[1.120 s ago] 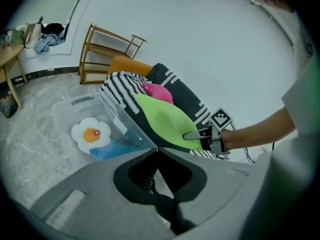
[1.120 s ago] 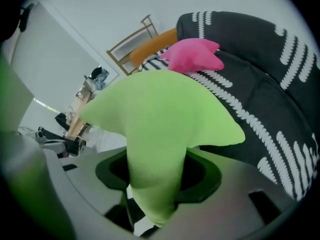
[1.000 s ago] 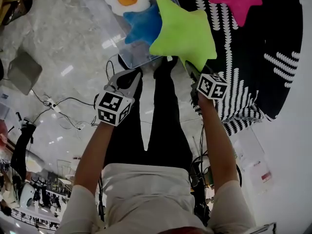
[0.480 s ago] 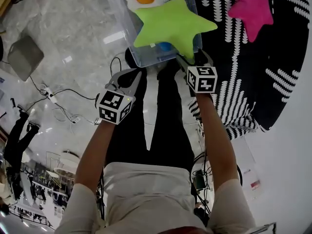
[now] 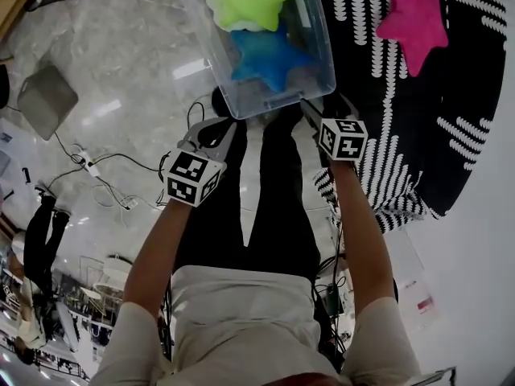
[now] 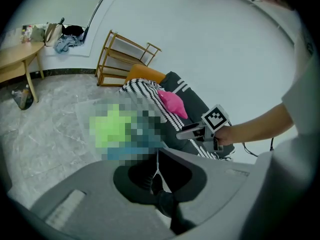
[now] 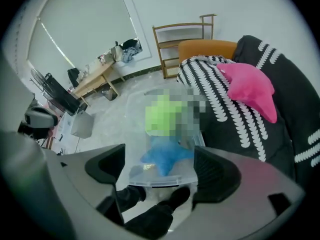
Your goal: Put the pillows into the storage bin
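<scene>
No word, number or brand is showing clearly enough to read. The left cube and right cube are showing only black-and-white square markers, without letters. A floor sheet is carrying red print, too small to read.

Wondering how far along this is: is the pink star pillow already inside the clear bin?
No, the pink star pillow lies on the black-and-white patterned fabric, outside the clear bin.

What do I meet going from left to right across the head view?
Left gripper → blue star pillow → right gripper, its empty jaws just opened → pink star pillow.
</scene>
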Demonstrator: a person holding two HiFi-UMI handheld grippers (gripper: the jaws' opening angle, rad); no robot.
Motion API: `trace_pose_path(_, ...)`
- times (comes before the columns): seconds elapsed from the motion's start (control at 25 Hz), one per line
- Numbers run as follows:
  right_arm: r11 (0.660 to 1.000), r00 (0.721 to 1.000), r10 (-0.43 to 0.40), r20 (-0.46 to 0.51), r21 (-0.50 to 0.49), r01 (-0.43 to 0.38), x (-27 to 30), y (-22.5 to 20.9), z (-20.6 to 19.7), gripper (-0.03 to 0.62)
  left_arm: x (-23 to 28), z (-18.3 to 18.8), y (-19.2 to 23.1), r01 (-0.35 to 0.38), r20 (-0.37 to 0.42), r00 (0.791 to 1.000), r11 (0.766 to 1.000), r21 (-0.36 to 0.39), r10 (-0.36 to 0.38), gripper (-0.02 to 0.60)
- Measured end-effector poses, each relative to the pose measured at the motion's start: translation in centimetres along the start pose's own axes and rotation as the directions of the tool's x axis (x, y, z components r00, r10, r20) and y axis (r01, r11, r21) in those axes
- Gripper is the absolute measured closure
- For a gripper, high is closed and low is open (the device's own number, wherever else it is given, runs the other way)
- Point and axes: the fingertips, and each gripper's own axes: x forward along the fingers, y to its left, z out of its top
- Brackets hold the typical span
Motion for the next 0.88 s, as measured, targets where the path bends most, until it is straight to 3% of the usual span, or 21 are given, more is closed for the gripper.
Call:
trace_pose_path(0.44,0.998,0.996,-0.065,0.063,0.032,0.063,-1.0,-3.0,3.5,0.178,0.4,1.4,2.1,0.01,-0.029,1.0,0.999,0.04,-0.009,0.56)
trace_pose_path(0.88,0.989,0.989,-0.131,0.072,-0.056,0.135,-4.9,-9.4,5.4,0.177,2.3,4.2,-1.2,0.013,-0.022,1.0,0.999,0.052,-0.012,0.56)
